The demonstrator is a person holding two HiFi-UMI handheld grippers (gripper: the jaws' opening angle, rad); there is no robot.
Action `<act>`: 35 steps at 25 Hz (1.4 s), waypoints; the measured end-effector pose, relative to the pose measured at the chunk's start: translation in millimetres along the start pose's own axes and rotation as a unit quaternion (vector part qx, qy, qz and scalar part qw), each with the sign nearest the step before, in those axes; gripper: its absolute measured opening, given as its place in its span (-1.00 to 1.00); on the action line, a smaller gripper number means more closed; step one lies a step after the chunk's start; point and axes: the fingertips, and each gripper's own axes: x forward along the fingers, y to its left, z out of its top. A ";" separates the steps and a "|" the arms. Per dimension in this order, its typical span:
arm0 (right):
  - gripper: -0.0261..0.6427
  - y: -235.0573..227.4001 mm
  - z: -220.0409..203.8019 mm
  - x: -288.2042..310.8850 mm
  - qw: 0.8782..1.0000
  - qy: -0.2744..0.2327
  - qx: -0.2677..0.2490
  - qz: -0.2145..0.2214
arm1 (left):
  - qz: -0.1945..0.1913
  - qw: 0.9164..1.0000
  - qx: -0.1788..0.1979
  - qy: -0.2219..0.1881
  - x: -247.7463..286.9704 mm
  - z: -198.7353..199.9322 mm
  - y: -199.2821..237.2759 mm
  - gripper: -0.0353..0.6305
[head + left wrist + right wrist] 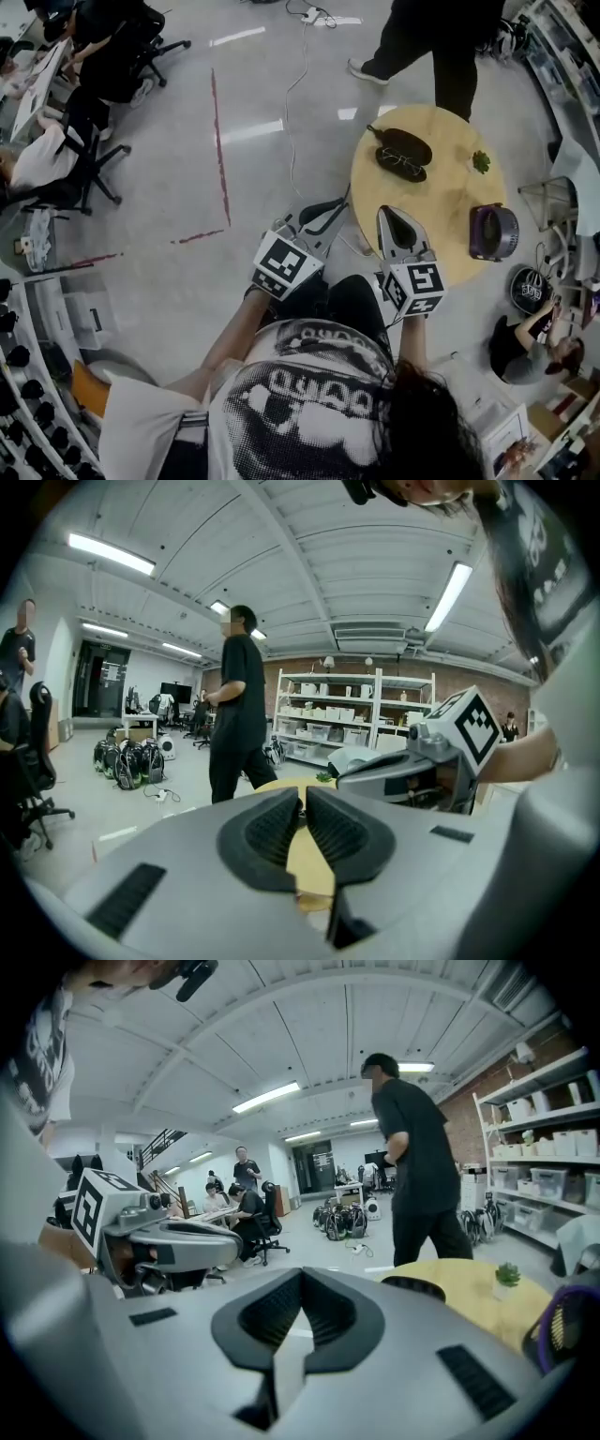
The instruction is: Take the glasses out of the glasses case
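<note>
The dark glasses case (404,150) lies open on the far part of the round yellow table (441,202), with the glasses (401,162) lying in it. Both grippers hover short of the table's near edge and touch nothing. My left gripper (333,208) (302,797) is shut and empty, off the table's left side. My right gripper (385,214) (300,1277) is shut and empty too, its tip at the near-left rim. In the right gripper view the case (412,1286) shows as a dark edge on the tabletop ahead.
A small green plant (481,161) stands at the table's right and a purple round device (494,232) at its near right. A person in black (431,42) walks just beyond the table. Office chairs (89,159) and desks stand far left, with shelves at the right.
</note>
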 end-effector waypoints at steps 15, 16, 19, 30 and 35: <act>-0.95 -111.1 -25.8 12.7 0.998 0.039 0.032 -0.036 | -0.031 0.999 0.008 0.030 95.0 3.5 -1.7 -0.80; -0.95 -120.7 -27.4 17.2 0.998 0.043 0.032 -0.035 | -0.031 0.999 0.009 0.032 102.2 3.9 -0.8 -0.80; -0.95 -149.4 -33.4 31.6 0.997 0.057 0.031 -0.031 | -0.031 0.999 0.013 0.040 124.0 5.7 0.6 -0.80; -0.77 -215.7 -84.4 96.2 0.989 0.146 -0.002 -0.006 | -0.032 0.996 0.020 0.076 170.8 -3.2 8.9 -0.80; -0.54 -227.0 -113.1 122.8 0.979 0.203 -0.033 0.012 | -0.033 0.995 0.021 0.090 180.7 -8.8 13.2 -0.80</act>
